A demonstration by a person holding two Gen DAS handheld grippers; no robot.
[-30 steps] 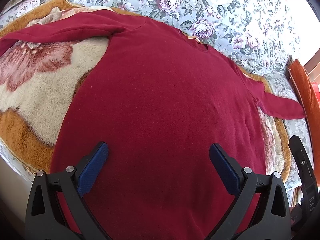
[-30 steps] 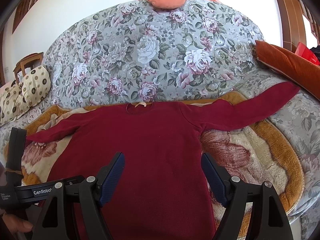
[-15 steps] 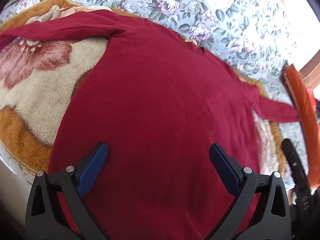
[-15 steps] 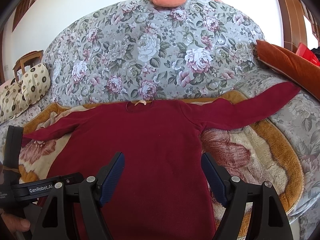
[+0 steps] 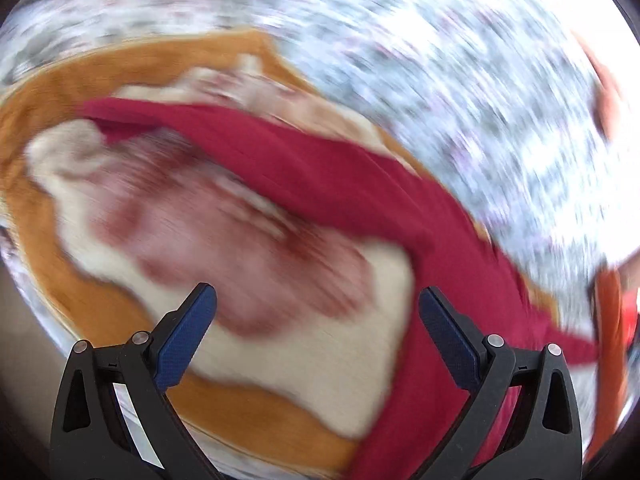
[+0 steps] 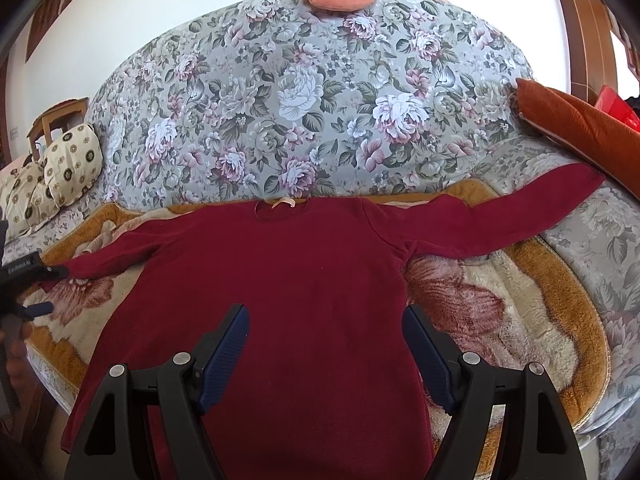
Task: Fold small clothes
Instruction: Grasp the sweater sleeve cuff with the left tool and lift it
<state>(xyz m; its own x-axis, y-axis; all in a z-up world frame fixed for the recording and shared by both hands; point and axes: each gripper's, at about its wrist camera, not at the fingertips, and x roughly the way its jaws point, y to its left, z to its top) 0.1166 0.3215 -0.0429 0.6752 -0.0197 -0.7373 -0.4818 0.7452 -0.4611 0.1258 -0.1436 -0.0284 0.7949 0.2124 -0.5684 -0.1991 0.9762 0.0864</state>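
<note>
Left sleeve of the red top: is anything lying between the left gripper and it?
Nothing visible. The left gripper is open at the cuff of the left sleeve, with only the plush blanket beneath. The red top lies flat, uncovered.

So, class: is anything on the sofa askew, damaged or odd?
Nothing stands out. The red sweater lies flat on the blanket, sleeves spread. Both the left gripper and right gripper are open and empty.

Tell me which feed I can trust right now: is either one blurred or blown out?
Left wrist view: heavy motion smear over the sweater and blanket; only the left gripper is crisp. Right wrist view: sharp, sweater clear, wall overexposed.
</note>
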